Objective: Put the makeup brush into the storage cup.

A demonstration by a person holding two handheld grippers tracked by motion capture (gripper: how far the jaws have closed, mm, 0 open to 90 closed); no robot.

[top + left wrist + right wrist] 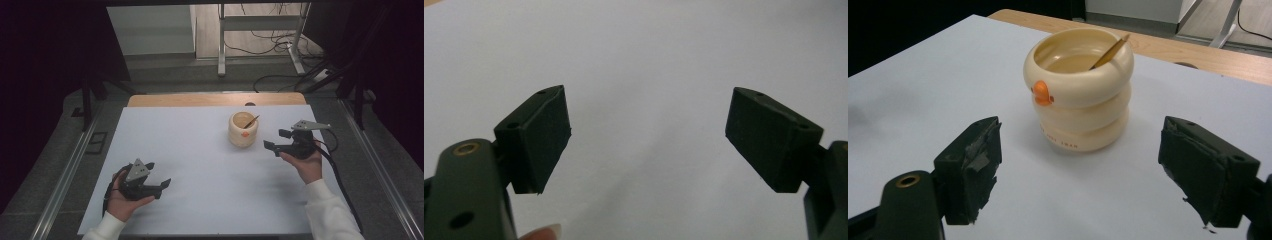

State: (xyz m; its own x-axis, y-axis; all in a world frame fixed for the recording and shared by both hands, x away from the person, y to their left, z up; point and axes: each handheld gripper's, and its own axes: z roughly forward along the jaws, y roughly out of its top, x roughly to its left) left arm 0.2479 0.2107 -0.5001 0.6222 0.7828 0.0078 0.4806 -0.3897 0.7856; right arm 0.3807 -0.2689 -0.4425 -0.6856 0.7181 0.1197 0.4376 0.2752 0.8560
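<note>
A cream cup [243, 129] shaped like stacked rings, with a small orange beak on its side, stands on the white table top right of centre. A thin brown stick [252, 120] leans inside it. My right gripper [274, 139] hovers just right of the cup, pointing at it, open and holding nothing. In the right gripper view the cup [1078, 95] and the stick [1108, 52] stand a short way beyond the open gripper [1080, 170]. My left gripper [160, 174] rests at the near left, open. In the left gripper view the open gripper [649, 140] has bare white surface ahead of it.
The white sheet [200, 165] covers most of the table, with a wooden strip [215, 99] showing along its far edge. Beyond stand metal frame legs [221, 45] and floor cables [270, 40]. Metal rails [65, 175] run along both sides of the table.
</note>
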